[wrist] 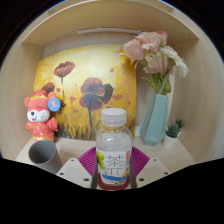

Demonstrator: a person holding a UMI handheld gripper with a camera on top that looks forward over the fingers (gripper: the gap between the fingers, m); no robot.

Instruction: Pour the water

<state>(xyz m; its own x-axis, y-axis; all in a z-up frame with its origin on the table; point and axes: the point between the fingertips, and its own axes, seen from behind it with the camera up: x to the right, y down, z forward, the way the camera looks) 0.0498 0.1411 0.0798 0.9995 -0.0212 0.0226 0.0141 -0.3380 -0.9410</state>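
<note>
A clear plastic bottle (pixel 113 148) with a white cap and a green-and-white label stands upright between my fingers. My gripper (pixel 113 156) is shut on the bottle, with the magenta pads (pixel 88 161) pressed against both sides of its lower body. The bottle's reddish base sits low between the fingers, and I cannot tell if it touches the shelf. A grey cup (pixel 43 154) stands upright on the pale shelf (pixel 70 150), to the left of the bottle and slightly beyond the left finger.
This is a wooden alcove. A poppy painting (pixel 85 85) leans on the back wall. A small orange plush toy (pixel 41 115) stands behind the cup. A teal vase (pixel 155 118) of pink flowers (pixel 153 52) and a tiny potted plant (pixel 175 128) stand at the right.
</note>
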